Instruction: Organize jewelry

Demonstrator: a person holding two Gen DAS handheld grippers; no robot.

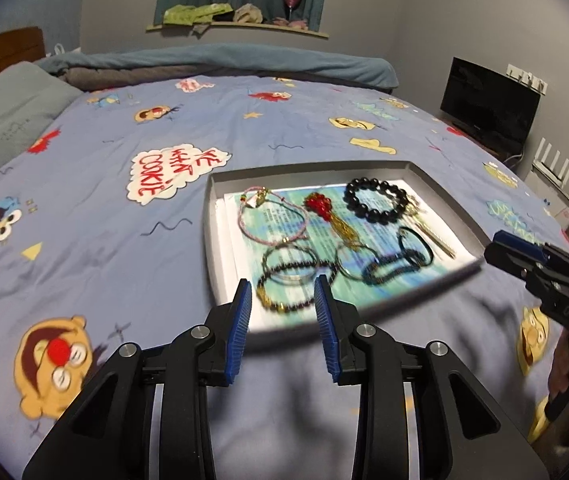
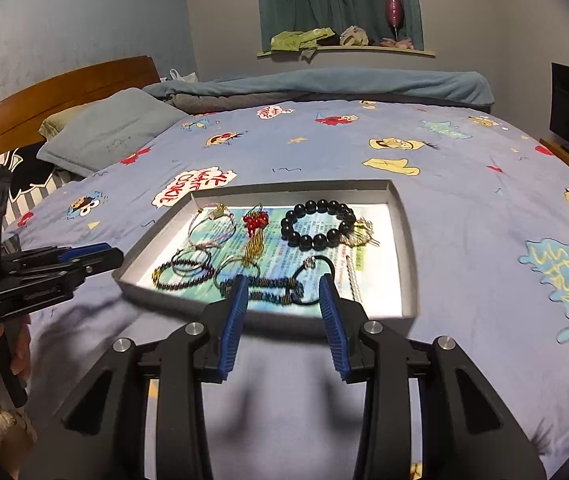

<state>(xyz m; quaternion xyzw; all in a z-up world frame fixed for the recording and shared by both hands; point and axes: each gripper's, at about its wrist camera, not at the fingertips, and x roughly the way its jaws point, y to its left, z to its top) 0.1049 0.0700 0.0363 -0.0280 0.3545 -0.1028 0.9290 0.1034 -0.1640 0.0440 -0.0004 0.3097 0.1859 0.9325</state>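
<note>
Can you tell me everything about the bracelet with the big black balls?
The black bead bracelet is a closed ring of large, round, glossy black beads, lying flat in the far right part of the grey tray, on the printed paper lining it. A small metal-looking charm sits at its right side. Neither gripper touches it.

a shallow grey cardboard tray (image 2: 404, 240), lined with a printed paper sheet (image 2: 376, 280), lies flat on the bed. in it: a large black round-bead bracelet (image 2: 316, 224) at the far right, a red beaded ornament with gold tassel (image 2: 255, 232) beside it, a pink cord bracelet (image 1: 272, 216) far left, a dark small-bead bracelet (image 2: 182, 270) near left, and a dark braided cord bracelet (image 2: 272, 290) at the near edge.
</note>
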